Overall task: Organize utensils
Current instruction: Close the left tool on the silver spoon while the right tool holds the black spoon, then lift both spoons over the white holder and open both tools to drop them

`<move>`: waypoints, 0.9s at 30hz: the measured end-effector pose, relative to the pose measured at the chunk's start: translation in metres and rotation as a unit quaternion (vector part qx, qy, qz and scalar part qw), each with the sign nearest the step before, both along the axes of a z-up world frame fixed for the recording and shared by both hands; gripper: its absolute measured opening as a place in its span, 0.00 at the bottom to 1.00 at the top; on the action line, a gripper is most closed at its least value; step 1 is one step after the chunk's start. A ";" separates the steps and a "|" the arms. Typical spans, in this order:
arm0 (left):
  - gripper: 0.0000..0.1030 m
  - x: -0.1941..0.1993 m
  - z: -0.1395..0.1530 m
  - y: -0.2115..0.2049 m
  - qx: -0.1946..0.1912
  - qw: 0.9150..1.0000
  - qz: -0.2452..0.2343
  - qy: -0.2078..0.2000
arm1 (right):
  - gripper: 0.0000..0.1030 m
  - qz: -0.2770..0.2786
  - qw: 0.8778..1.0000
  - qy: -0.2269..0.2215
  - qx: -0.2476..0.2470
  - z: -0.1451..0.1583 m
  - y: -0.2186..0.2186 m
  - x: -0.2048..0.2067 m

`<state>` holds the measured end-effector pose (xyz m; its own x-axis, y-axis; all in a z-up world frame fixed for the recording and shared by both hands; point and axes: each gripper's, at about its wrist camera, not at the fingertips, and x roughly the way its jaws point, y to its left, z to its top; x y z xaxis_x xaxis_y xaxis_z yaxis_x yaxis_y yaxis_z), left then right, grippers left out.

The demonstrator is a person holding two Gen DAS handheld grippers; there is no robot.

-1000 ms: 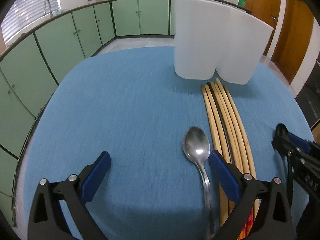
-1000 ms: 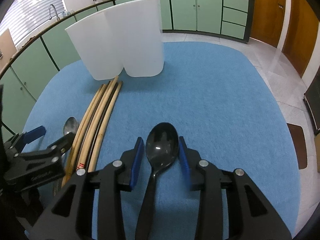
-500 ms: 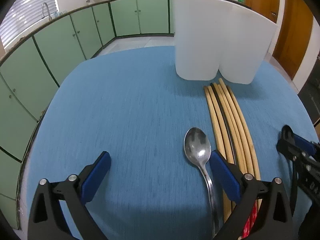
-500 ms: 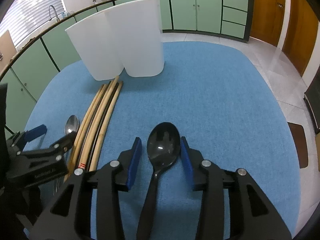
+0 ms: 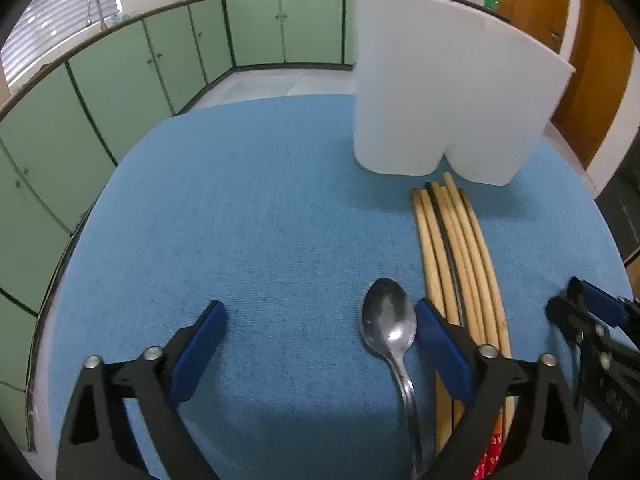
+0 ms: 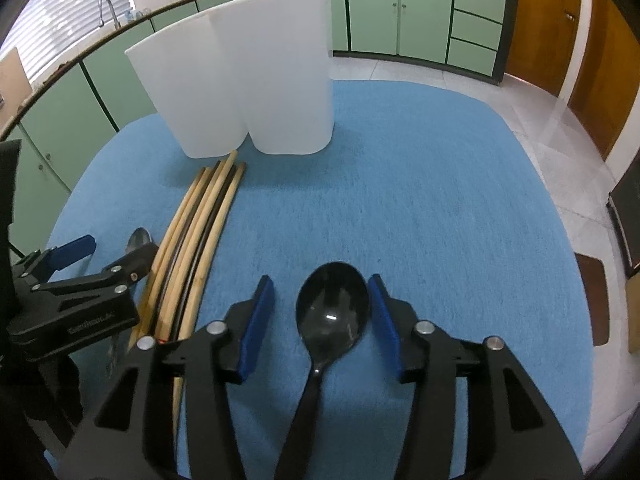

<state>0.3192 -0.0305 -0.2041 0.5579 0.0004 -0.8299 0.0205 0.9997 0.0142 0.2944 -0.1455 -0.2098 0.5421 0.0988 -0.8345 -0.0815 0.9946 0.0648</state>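
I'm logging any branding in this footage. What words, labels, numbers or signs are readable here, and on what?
Left gripper, side of its black body: small pale lettering, too blurred to read.
Chopsticks, near ends: a red band with white marks, a pattern or characters, not readable.
White holder, metal spoon, black spoon: no text visible.

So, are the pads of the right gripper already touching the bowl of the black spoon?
Apart. The right wrist view shows blue cloth between the black spoon and each pad of the closing right gripper.
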 end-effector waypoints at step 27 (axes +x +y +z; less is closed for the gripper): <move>0.27 -0.101 0.110 0.005 -0.093 0.954 -0.082 -0.274 | 0.33 0.010 0.963 -0.239 0.123 0.089 -0.048 -0.026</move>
<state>0.2178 -0.0252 -0.0936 0.8878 -0.2433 -0.3907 0.2177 0.9699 -0.1093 0.2689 -0.1931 -0.1203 0.8543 0.2765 -0.4401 -0.1800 0.9518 0.2484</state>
